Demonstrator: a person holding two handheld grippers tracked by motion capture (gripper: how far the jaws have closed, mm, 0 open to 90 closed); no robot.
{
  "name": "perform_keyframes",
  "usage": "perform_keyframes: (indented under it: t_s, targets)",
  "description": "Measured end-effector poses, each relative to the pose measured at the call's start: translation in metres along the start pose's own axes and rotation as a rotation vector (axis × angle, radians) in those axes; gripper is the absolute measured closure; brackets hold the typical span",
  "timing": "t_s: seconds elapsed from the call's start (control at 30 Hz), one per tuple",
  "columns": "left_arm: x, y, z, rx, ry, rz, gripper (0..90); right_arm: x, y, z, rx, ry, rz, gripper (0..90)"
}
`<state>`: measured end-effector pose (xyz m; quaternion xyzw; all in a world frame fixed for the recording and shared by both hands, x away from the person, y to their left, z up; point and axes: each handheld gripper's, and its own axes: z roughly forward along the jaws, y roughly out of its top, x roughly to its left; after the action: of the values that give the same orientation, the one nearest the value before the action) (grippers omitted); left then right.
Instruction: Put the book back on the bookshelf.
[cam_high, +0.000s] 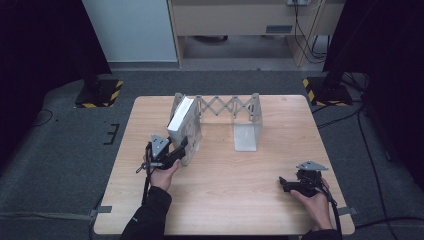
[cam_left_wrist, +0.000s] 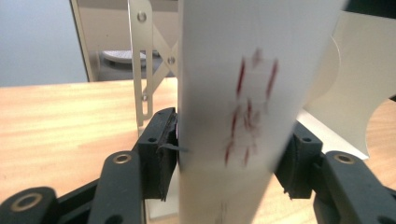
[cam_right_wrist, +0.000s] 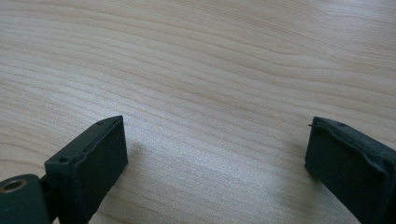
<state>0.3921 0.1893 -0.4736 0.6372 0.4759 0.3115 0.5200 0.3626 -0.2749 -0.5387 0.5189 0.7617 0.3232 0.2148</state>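
Left gripper (cam_high: 181, 148) clamps the upright white book (cam_high: 181, 122) against the expandable metal bookend rack (cam_high: 227, 106). Right gripper (cam_high: 286, 184) rests wide open, empty; release looks to be what's left.

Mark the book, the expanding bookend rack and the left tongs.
book (cam_high: 181, 122), high view, top edge of its pages
expanding bookend rack (cam_high: 246, 137), high view, right end plate
left tongs (cam_left_wrist: 229, 161), left gripper view, midway between its pads

Bare table (cam_high: 225, 180) before book (cam_high: 181, 122) and rack (cam_high: 247, 125)

Left claw (cam_left_wrist: 224, 158) clamps an upright white book (cam_left_wrist: 243, 107).
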Motion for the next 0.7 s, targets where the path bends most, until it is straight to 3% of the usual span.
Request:
perform_keyframes:
  t_s: [0.47, 0.7]
  targets:
    - [-0.007, -0.006, 0.009, -0.062, 0.045, 0.016, 50.7, 0.000, 0.000, 0.000, 0.000, 0.000, 0.000, 6.0]
    - [-0.014, -0.003, 0.020, -0.061, 0.087, 0.023, 51.2, 0.000, 0.000, 0.000, 0.000, 0.000, 0.000, 6.0]
